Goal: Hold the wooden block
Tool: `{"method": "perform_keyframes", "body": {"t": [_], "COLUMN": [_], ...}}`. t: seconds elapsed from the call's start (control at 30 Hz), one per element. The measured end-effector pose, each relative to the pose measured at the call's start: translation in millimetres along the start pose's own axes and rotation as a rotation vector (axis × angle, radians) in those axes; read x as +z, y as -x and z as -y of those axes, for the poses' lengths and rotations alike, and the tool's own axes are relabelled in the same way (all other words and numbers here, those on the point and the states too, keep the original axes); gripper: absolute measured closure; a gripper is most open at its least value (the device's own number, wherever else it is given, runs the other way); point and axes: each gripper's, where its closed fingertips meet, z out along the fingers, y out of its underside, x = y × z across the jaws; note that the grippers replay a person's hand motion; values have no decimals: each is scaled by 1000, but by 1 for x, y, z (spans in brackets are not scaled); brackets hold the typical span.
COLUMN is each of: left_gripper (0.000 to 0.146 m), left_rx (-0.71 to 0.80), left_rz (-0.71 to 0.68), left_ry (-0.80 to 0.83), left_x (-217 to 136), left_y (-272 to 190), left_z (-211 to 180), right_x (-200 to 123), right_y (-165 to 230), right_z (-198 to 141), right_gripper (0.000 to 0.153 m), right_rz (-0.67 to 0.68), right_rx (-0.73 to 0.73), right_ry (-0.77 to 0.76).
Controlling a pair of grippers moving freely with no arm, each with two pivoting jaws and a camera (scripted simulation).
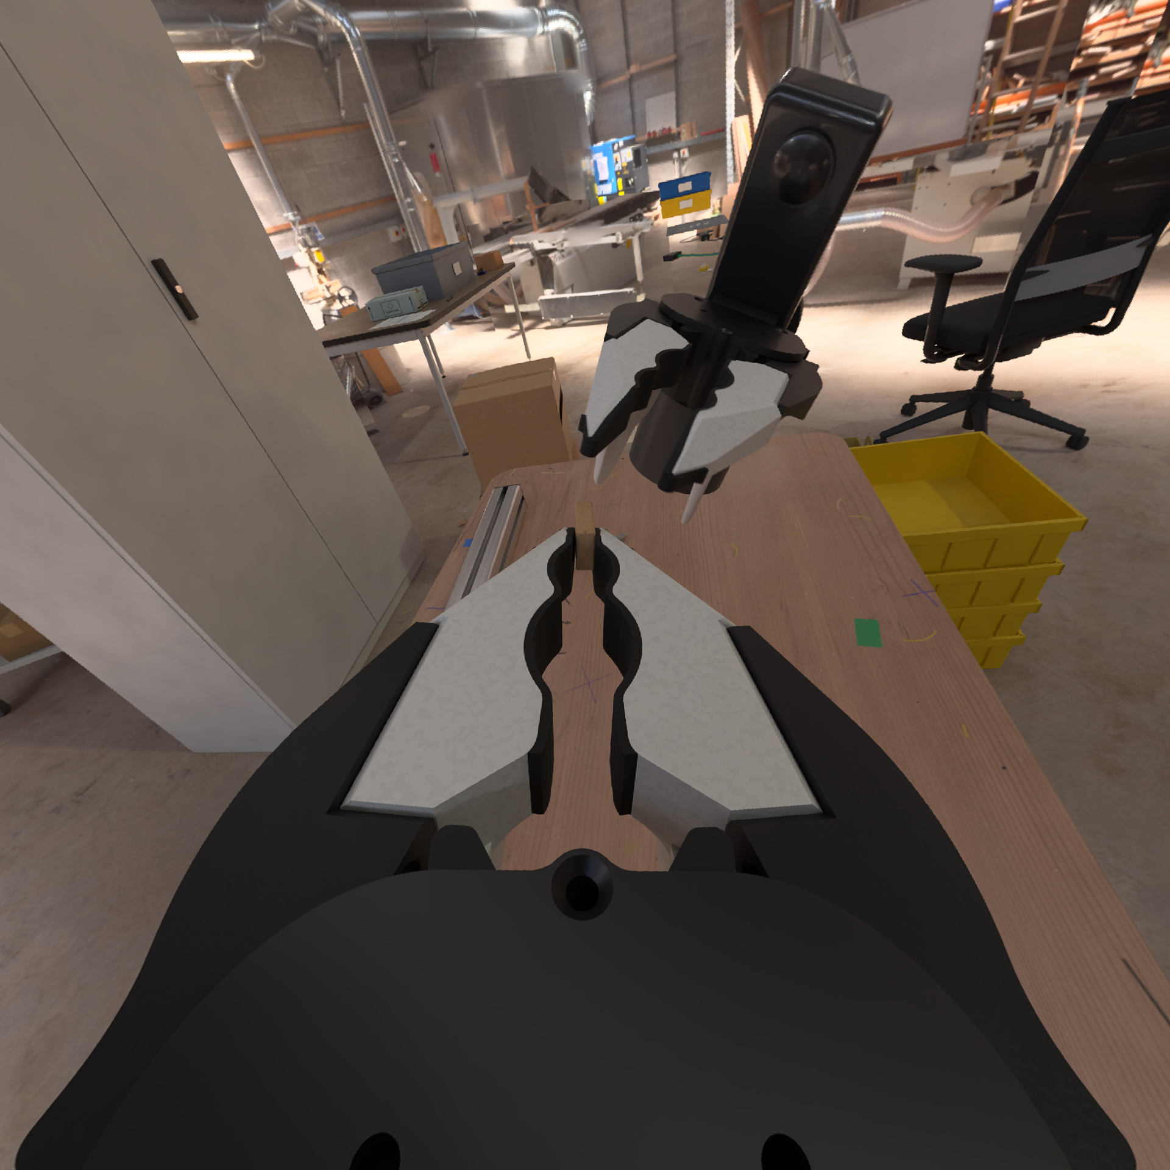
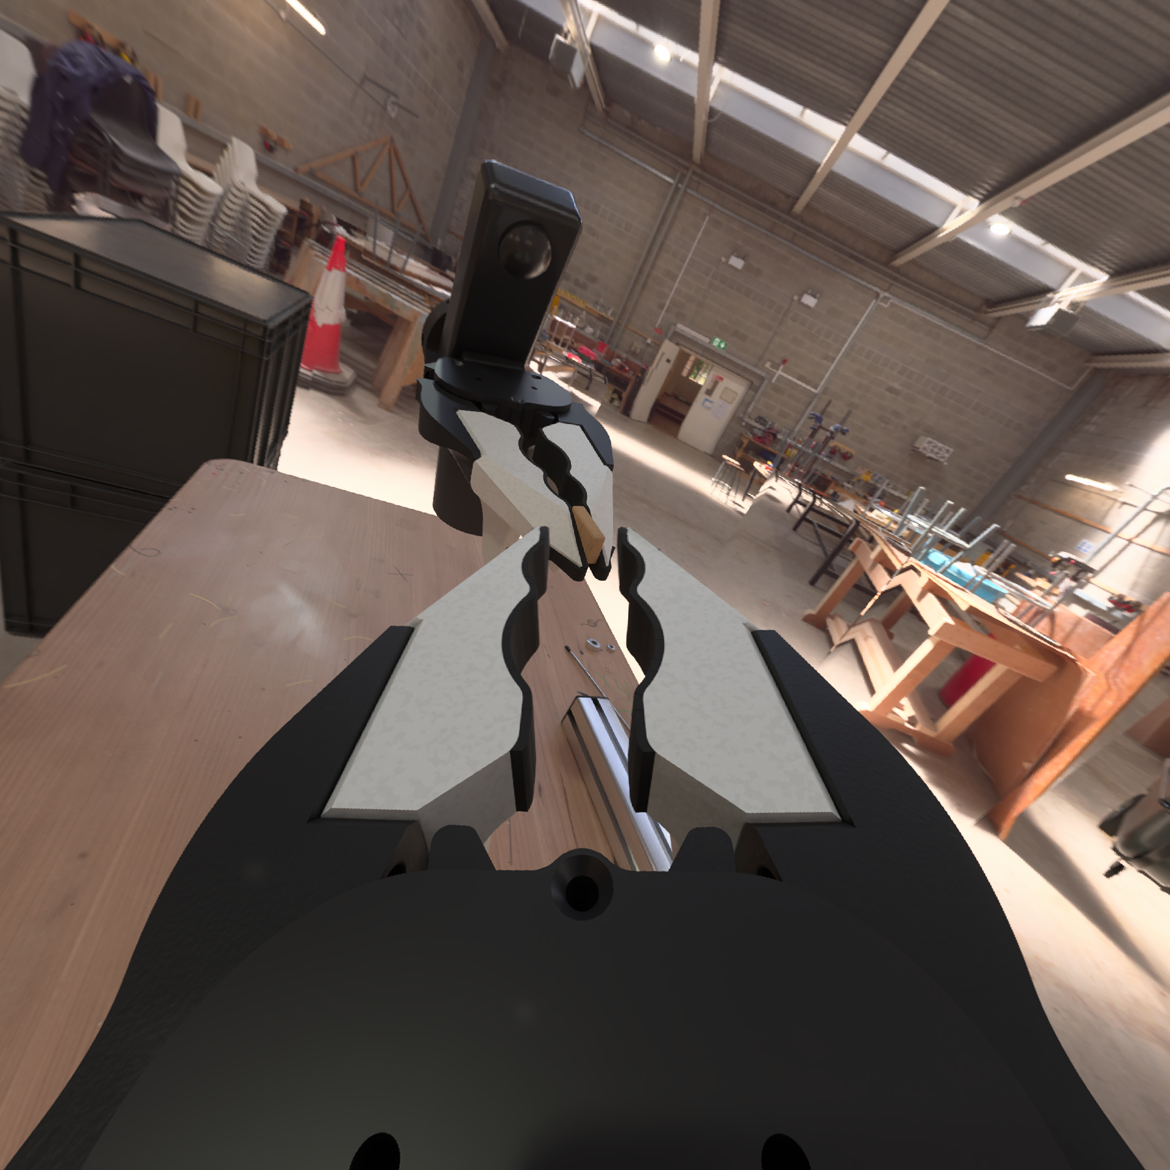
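Observation:
A small light wooden block [image 1: 584, 544] sits between the tips of my left gripper [image 1: 584, 538], which is shut on it and holds it just above the wooden table [image 1: 791, 633]. In the right wrist view the block [image 2: 589, 535] shows clamped in the left gripper [image 2: 585, 557], facing me. My right gripper [image 2: 582, 544] is open and empty, its fingertips close in front of the block, apart from it. In the left wrist view the right gripper [image 1: 642, 500] hovers above the table's far end, fingers spread.
An aluminium rail [image 1: 494, 544] lies along the table's left edge, also in the right wrist view [image 2: 608, 753]. Stacked yellow bins [image 1: 968, 525] stand right of the table. A black crate stack [image 2: 126, 405], an office chair [image 1: 1025, 285] and a cardboard box [image 1: 513, 411] surround it.

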Motion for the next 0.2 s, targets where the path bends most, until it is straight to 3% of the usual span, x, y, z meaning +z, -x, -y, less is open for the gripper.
{"method": "perform_keyframes", "body": {"t": [0.1, 0.2], "left_gripper": [142, 142], "left_rx": [0, 8], "left_rz": [-7, -16], "left_ry": [0, 12], "left_x": [0, 3], "left_y": [-1, -4], "left_z": [0, -1], "right_x": [-2, 2], "right_y": [-3, -3], "right_z": [2, 0], "right_gripper": [136, 128], "right_rz": [-7, -20], "right_rx": [19, 16], "right_ry": [-23, -13]}}
